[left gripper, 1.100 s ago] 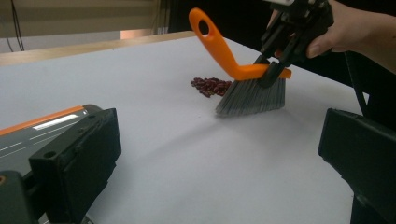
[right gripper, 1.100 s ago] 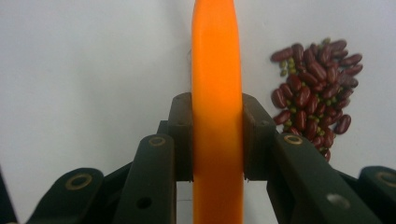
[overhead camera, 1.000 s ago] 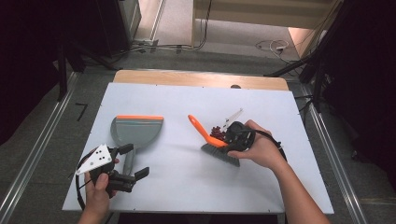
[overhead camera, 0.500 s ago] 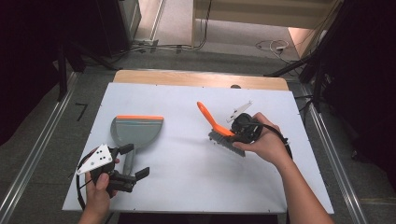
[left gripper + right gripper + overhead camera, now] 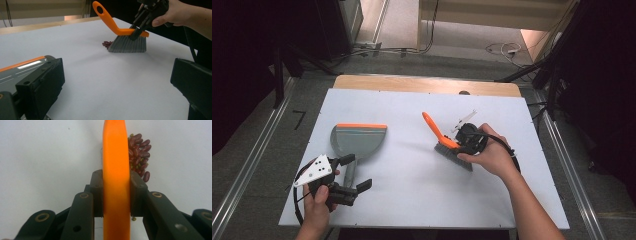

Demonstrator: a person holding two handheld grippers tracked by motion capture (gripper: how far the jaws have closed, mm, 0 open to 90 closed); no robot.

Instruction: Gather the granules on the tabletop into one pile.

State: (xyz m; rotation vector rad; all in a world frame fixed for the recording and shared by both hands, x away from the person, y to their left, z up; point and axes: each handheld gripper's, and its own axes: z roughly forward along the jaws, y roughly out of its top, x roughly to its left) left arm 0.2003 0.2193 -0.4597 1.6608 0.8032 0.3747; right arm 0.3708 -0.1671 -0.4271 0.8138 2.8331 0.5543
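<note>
The right gripper (image 5: 464, 141) is clamped on the orange back of a small hand brush (image 5: 447, 142), its two jaws pressed flat against either side of the plastic, as the right gripper view shows. The brush stands on its grey bristles right of the bench's middle, with the orange handle rising up and away toward the far left. Just beside the bristles, on their far left side in the left gripper view, lies a small heap of dark red beans (image 5: 107, 44); in the right gripper view the beans (image 5: 139, 152) sit close against the right edge of the brush back.

The left gripper (image 5: 353, 172) rests at the near left of the white bench (image 5: 402, 200), its jaws spread wide with nothing gripped between them. The handle of a grey dustpan (image 5: 357, 142) runs into that open gap. The dustpan lies flat, its orange-edged lip pointing to the far side, well apart from the brush.
</note>
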